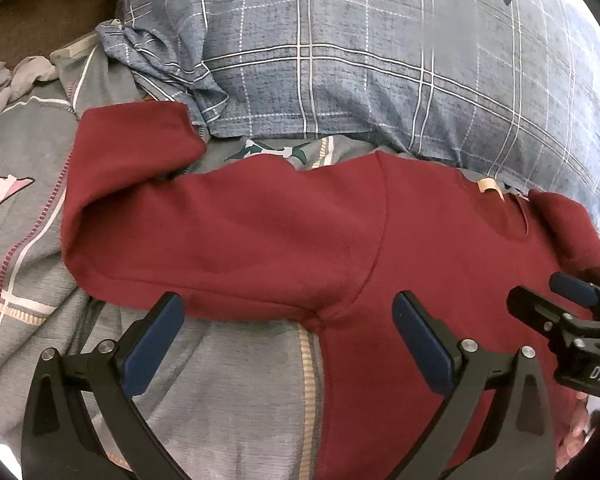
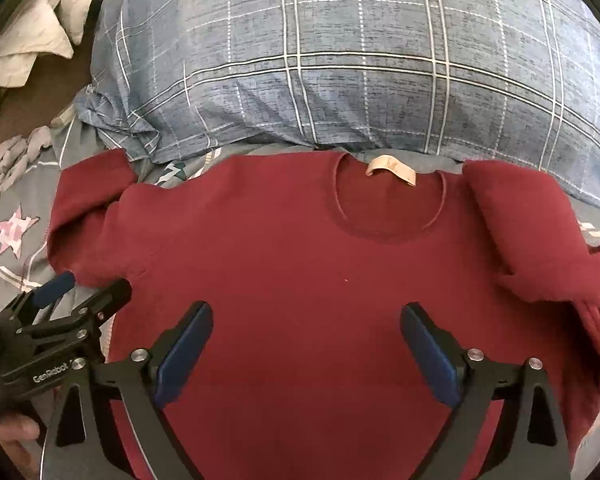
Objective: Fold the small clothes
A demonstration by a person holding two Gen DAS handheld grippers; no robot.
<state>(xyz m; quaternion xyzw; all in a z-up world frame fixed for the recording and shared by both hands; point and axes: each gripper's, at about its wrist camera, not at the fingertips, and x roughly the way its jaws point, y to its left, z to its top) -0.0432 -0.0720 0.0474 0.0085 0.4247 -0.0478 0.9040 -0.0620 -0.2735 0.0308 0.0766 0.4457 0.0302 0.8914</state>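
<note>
1. The red top [image 2: 300, 272] lies flat on the bed [image 1: 28, 208], neckline at 12 o'clock in the right wrist view, front side down or up I can't tell; a tan label [image 2: 392, 170] sits inside the collar.
2. The plaid pillow [image 2: 340, 60] fills the 12 o'clock half, and the collar lies just beside its lower edge.
3. Left sleeve [image 1: 180, 224] runs out toward 9 o'clock, cuff doubled back toward the pillow.
4. Right sleeve [image 2: 540, 240] is bunched up at 3 o'clock, lying partly over the body.
5. Left claw [image 1: 288, 340]: jaws wide apart, nothing between them, poised over the armpit seam.
6. Right claw [image 2: 306, 348]: jaws wide apart too, poised over the chest.
7. A pink star [image 2: 16, 230] shows on the bedcover at 9 o'clock.
</note>
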